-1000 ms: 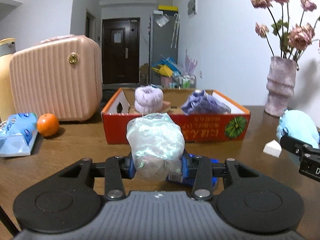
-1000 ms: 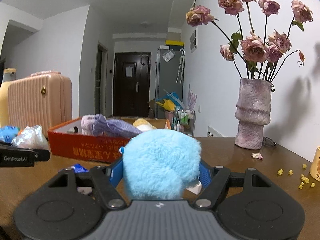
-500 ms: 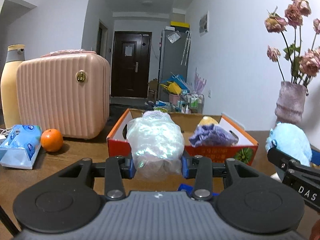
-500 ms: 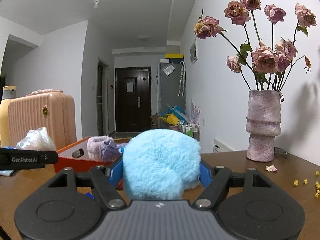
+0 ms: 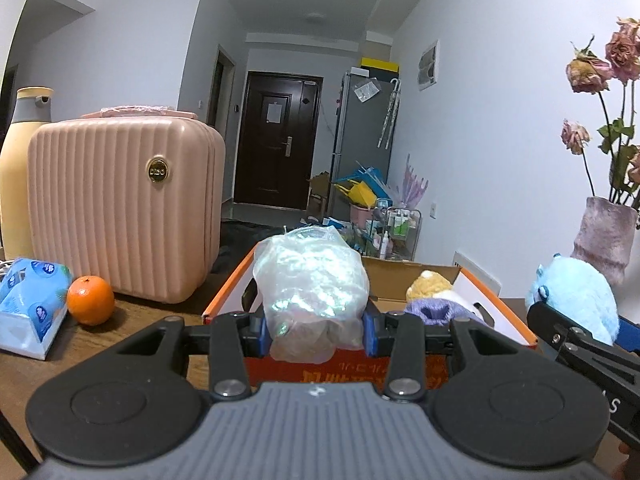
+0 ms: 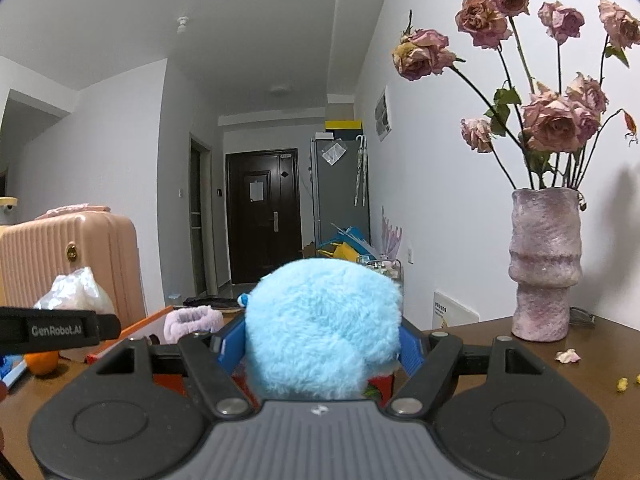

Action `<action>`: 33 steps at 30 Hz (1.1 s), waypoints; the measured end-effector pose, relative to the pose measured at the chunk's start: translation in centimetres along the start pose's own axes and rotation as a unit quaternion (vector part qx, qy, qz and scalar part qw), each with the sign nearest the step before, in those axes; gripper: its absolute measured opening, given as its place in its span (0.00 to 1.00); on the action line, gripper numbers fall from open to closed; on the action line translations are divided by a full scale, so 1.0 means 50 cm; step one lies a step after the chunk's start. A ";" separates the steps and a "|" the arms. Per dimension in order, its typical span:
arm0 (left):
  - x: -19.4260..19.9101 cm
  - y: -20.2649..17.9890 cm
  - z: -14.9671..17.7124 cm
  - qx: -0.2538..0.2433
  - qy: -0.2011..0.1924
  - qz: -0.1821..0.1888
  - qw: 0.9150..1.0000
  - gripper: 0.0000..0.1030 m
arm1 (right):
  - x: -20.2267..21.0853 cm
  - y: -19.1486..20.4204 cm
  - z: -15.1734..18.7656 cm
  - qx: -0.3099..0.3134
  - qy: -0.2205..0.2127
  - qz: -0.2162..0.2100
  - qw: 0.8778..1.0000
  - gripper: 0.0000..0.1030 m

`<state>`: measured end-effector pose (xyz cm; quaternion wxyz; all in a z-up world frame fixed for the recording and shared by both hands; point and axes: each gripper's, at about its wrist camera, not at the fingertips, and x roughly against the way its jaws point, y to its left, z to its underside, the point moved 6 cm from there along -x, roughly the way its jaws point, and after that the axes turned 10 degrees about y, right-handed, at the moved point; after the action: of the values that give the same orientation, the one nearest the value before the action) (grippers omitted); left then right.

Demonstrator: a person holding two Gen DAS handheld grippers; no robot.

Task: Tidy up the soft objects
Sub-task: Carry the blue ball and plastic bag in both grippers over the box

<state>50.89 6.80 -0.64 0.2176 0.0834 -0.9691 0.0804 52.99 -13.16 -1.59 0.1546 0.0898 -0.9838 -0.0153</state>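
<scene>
My left gripper (image 5: 316, 330) is shut on a crumpled clear plastic bag (image 5: 310, 292), held just above the near wall of an open orange cardboard box (image 5: 496, 308). Inside the box lie a purple cloth (image 5: 434, 310) and a yellow plush (image 5: 428, 282); a lilac scrunchie (image 6: 194, 320) shows in the right wrist view. My right gripper (image 6: 322, 346) is shut on a fluffy light-blue plush (image 6: 322, 328), near the box's right end. That plush (image 5: 572, 296) appears at the right of the left wrist view. The bag (image 6: 76, 294) shows at the left of the right wrist view.
A pink ribbed suitcase (image 5: 120, 208) and a cream bottle (image 5: 18, 168) stand at the left. An orange (image 5: 90, 300) and a blue tissue pack (image 5: 30, 306) lie on the wooden table (image 5: 160, 314). A vase of dried roses (image 6: 544, 264) stands at the right, with petals and yellow crumbs (image 6: 622, 384) nearby.
Both grippers have risen and moved toward the box with their loads. The box now sits directly under and behind the bag, and the blue plush has come closer to the box's right end.
</scene>
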 end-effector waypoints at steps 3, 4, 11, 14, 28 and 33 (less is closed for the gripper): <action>-0.016 -0.001 -0.006 0.001 -0.001 -0.002 1.000 0.40 | -0.024 0.004 -0.008 -0.003 -0.001 -0.001 1.000 0.71; -0.022 -0.001 -0.009 0.001 -0.002 -0.003 1.000 0.40 | -0.030 0.006 -0.010 -0.003 -0.001 -0.002 1.000 0.71; -0.063 -0.001 -0.026 0.002 -0.006 -0.013 1.000 0.40 | -0.080 0.013 -0.022 -0.003 -0.002 -0.007 1.000 0.71; -0.081 0.002 -0.033 0.002 -0.006 -0.018 1.000 0.40 | -0.101 0.014 -0.026 -0.002 -0.002 -0.008 1.000 0.71; -0.173 0.007 -0.054 -0.023 -0.001 -0.042 0.999 0.40 | -0.198 0.041 -0.036 0.020 0.006 -0.025 0.999 0.71; -0.200 0.007 -0.061 -0.039 -0.002 -0.051 0.998 0.40 | -0.225 0.050 -0.042 0.028 0.010 -0.034 0.999 0.71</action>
<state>60.99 8.99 -2.32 0.2223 0.1241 -0.9666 0.0308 63.72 -8.66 -2.85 0.1608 0.1281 -0.9786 0.0082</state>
